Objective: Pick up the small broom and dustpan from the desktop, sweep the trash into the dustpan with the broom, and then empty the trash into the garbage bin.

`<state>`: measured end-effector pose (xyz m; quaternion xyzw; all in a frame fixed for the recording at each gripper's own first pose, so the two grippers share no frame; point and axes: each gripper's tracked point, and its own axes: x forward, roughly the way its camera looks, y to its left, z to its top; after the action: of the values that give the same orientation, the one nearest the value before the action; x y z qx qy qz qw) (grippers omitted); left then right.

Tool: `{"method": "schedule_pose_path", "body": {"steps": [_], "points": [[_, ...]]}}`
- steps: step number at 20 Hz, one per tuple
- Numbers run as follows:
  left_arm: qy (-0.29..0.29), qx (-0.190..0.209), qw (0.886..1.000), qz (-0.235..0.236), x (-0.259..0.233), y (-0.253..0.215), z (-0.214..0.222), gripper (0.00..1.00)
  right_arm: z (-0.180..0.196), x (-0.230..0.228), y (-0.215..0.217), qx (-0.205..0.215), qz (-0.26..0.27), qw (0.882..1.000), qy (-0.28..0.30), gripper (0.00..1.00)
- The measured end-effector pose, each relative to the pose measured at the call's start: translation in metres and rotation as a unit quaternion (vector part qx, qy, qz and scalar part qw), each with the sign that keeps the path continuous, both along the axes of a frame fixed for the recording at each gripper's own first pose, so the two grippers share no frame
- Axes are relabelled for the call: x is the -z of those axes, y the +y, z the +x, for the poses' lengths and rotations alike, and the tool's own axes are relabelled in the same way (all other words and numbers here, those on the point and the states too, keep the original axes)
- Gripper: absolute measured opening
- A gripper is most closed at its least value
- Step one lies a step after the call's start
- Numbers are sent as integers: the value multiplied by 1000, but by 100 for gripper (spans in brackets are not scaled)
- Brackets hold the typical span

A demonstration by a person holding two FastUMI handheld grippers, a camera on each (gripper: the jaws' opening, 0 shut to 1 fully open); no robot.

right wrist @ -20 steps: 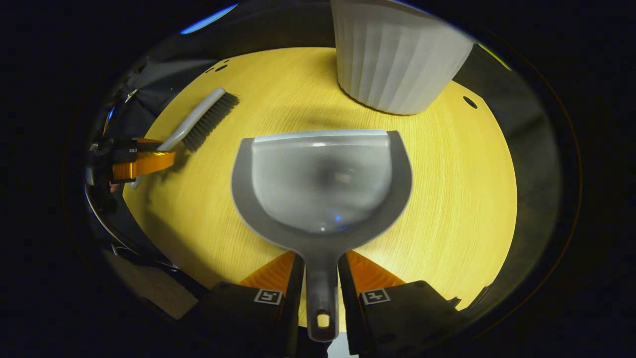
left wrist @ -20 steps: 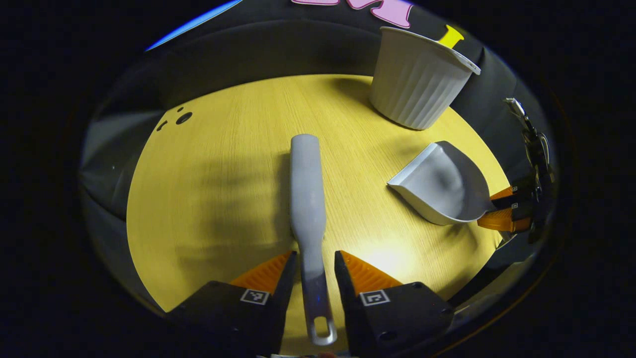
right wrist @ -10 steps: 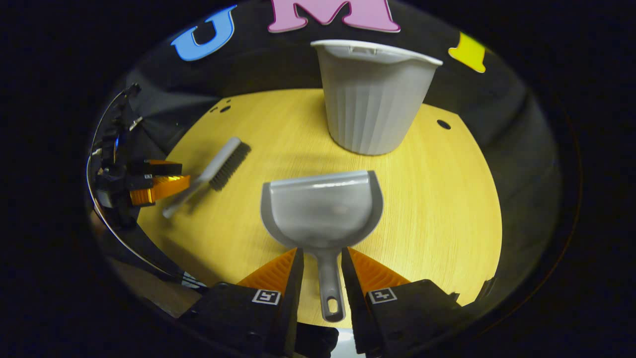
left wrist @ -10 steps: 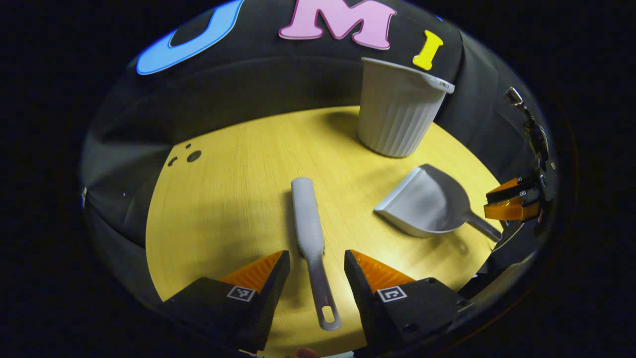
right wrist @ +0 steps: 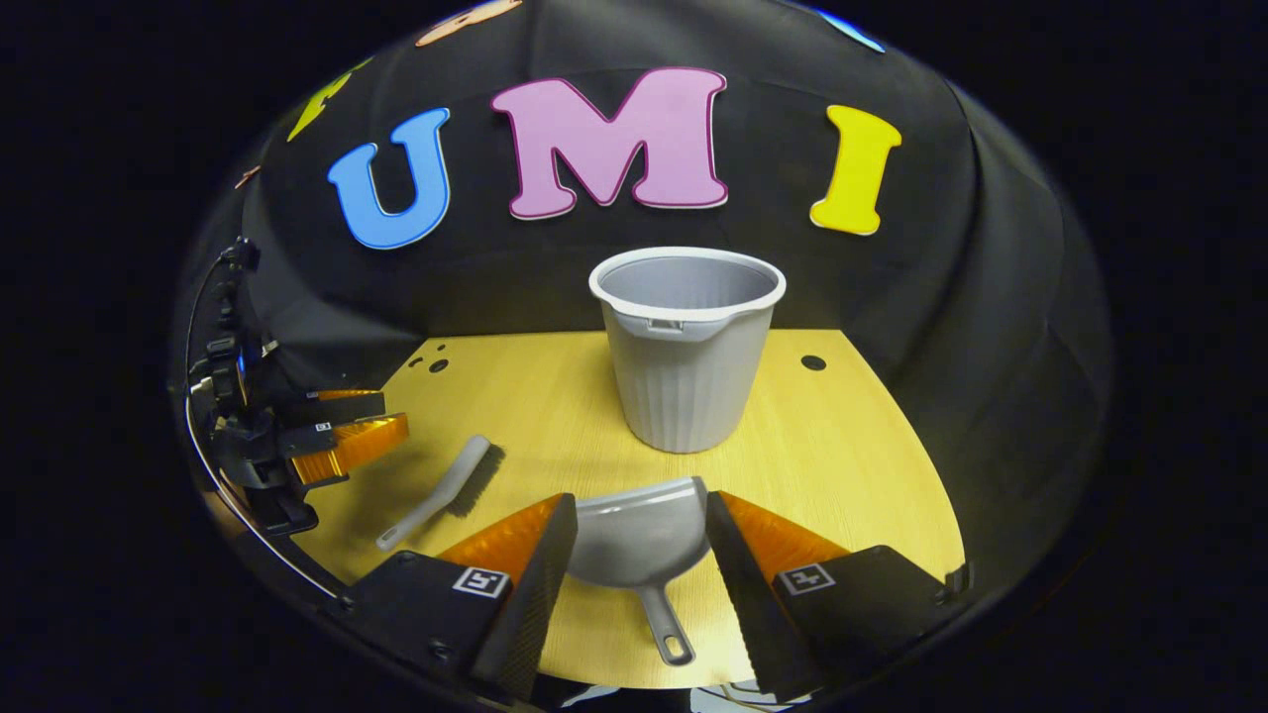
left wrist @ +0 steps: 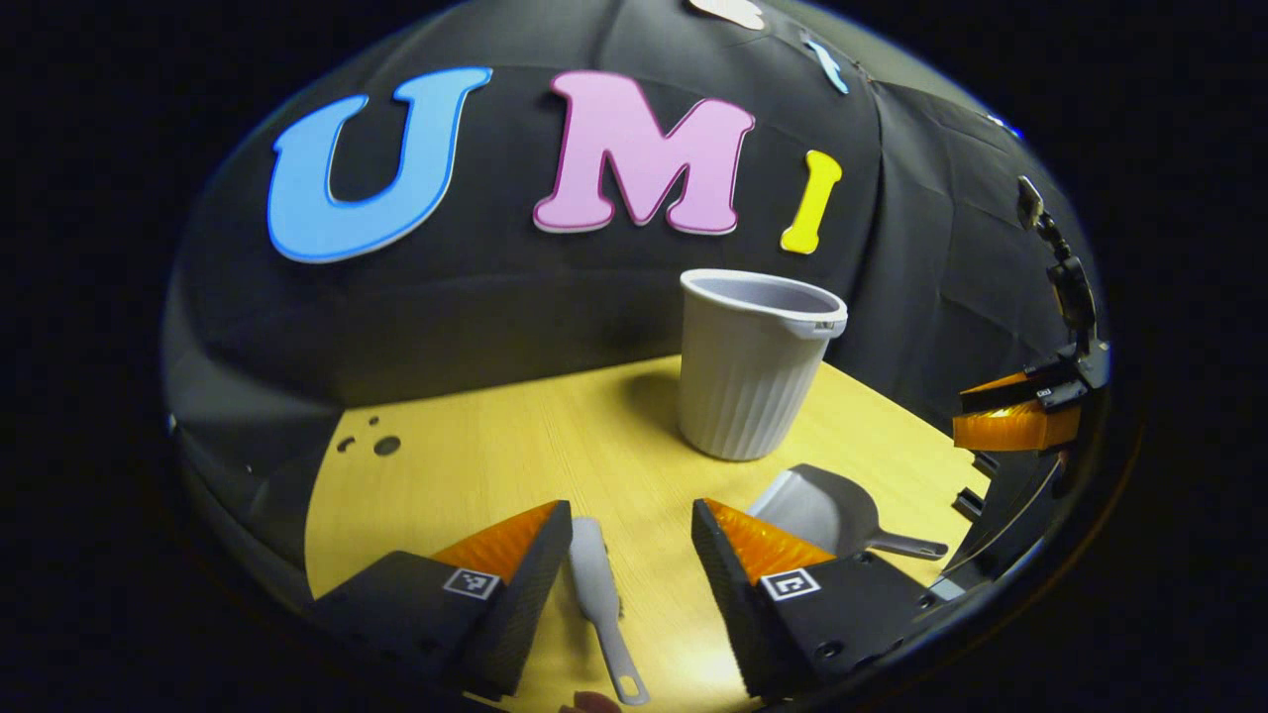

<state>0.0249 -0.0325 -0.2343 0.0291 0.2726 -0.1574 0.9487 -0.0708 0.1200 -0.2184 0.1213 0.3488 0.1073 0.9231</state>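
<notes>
One ribbed garbage bin (right wrist: pixel 687 361) upright on the desktop (right wrist: pixel 852 465), inside hidden, dustpan (right wrist: pixel 639 540) bare, broom (left wrist: pixel 599 594) lying flat, left gripper (left wrist: pixel 629 540) and right gripper (right wrist: pixel 639 525) spread wide, holding nothing

One broom (right wrist: pixel 448 489), one dustpan (right wrist: pixel 639 540), one garbage bin (right wrist: pixel 686 349) and two grippers on one table (right wrist: pixel 852 465).

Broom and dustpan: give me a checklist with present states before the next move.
1. Left gripper open: ok.
2. Right gripper open: ok.
3. Broom flat on the desktop, not held: ok.
4. Dustpan flat on the desktop, not held: ok.
5. Garbage bin upright, mouth open: ok.
6. Trash to sweep on the desktop: cannot tell, none seen.
</notes>
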Motion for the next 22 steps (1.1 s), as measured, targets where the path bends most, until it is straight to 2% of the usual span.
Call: {"method": "schedule_pose_path", "body": {"steps": [1,2,3,7,13,18,22], "points": [[-10,-3,1000,7,-4,-2,1,93,3,-4,-2,-2,-4,1000,-11,89],[-19,-5,1000,6,-13,-5,-1,97,8,-8,-5,-4,-9,1000,-22,94],[-28,-10,1000,6,-21,-8,-4,98,13,-13,-10,-4,-13,999,-36,100],[-49,-39,998,4,-43,-17,-13,97,27,-26,-20,-25,-11,997,-75,100],[-45,-107,993,-2,-55,-18,-17,97,44,-37,-31,-61,0,992,-108,100],[-53,-129,990,14,-65,-21,-18,97,51,-42,-31,-80,18,989,-120,100],[-48,-138,989,9,-68,-31,-19,97,53,-42,-32,-93,23,988,-122,100]]}}
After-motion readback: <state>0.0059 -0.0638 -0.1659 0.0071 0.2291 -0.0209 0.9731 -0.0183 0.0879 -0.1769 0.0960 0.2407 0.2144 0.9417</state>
